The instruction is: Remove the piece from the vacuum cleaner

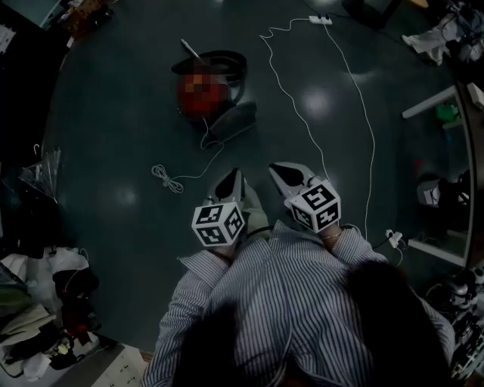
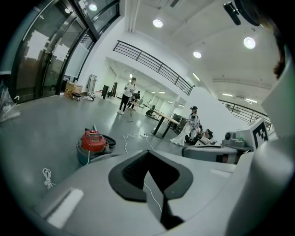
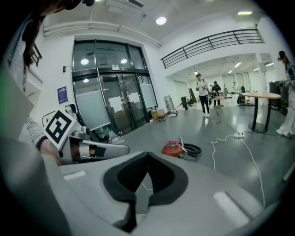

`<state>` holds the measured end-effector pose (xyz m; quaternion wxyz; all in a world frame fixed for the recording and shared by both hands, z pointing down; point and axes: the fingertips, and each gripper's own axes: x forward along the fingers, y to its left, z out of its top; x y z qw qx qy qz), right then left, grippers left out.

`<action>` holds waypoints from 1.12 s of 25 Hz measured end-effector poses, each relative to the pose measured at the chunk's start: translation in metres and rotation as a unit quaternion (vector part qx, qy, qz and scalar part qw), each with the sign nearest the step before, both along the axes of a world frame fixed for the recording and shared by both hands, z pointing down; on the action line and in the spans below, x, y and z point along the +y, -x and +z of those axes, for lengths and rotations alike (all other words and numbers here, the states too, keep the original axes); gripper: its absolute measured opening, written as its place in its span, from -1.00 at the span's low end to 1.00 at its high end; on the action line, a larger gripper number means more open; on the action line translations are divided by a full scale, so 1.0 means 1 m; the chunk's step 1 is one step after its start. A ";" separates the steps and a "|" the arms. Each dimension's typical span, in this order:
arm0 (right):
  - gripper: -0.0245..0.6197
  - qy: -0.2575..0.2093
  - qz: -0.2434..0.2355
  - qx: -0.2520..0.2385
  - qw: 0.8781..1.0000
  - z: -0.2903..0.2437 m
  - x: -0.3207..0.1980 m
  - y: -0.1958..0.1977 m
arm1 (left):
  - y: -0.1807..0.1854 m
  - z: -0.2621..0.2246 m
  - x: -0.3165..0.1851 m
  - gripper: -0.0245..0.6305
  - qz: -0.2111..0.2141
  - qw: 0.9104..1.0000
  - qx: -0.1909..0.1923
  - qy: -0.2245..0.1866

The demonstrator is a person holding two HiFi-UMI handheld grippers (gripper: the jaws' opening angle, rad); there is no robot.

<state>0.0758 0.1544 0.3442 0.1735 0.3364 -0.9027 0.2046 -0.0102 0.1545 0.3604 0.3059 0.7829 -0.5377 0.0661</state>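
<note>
A red canister vacuum cleaner [image 1: 201, 91] stands on the dark floor ahead of me, with a black hose [image 1: 229, 65] coiled behind it and a grey floor nozzle [image 1: 234, 119] lying at its near side. My left gripper [image 1: 231, 178] and right gripper [image 1: 280, 171] hang side by side in front of my striped shirt, well short of the vacuum. Both are shut with nothing between the jaws. The left gripper view shows the vacuum [image 2: 93, 142] beyond its closed jaws [image 2: 148, 153]. In the right gripper view the vacuum [image 3: 174, 149] lies past its own closed jaws [image 3: 147, 155].
A long white cable [image 1: 355, 98] runs from a power strip [image 1: 321, 20] across the floor, and a small coiled cord [image 1: 166, 179] lies left of the grippers. Clutter sits at the lower left [image 1: 53, 302], shelving at the right [image 1: 446, 193]. People and a table [image 3: 260, 96] stand far off.
</note>
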 end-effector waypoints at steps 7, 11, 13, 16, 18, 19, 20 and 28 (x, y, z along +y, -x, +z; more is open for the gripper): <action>-0.92 -0.007 0.046 0.001 0.999 -0.005 -0.113 0.051 | 0.047 -0.002 -0.106 -0.91 0.038 0.999 0.014 0.008; -0.92 -0.017 0.054 0.003 0.998 -0.007 -0.149 0.071 | 0.066 0.001 -0.144 -0.91 0.034 0.999 0.025 0.013; -0.92 -0.013 0.049 0.007 0.999 -0.001 -0.161 0.078 | 0.075 0.007 -0.156 -0.91 0.024 0.999 0.029 0.019; -0.92 0.002 0.039 0.011 0.999 0.010 -0.176 0.086 | 0.086 0.022 -0.167 -0.91 0.010 0.999 0.033 0.035; -0.92 0.012 0.032 0.014 0.999 0.019 -0.187 0.092 | 0.093 0.032 -0.175 -0.90 0.004 0.998 0.034 0.046; -0.92 0.018 0.028 0.017 0.999 0.024 -0.193 0.094 | 0.095 0.037 -0.179 -0.91 0.001 0.998 0.037 0.051; -0.92 0.024 0.024 0.019 0.999 0.030 -0.197 0.096 | 0.096 0.043 -0.182 -0.91 -0.001 0.998 0.041 0.056; -0.92 0.056 -0.008 0.040 0.998 0.085 -0.237 0.097 | 0.090 0.096 -0.223 -0.90 -0.014 0.996 0.031 0.079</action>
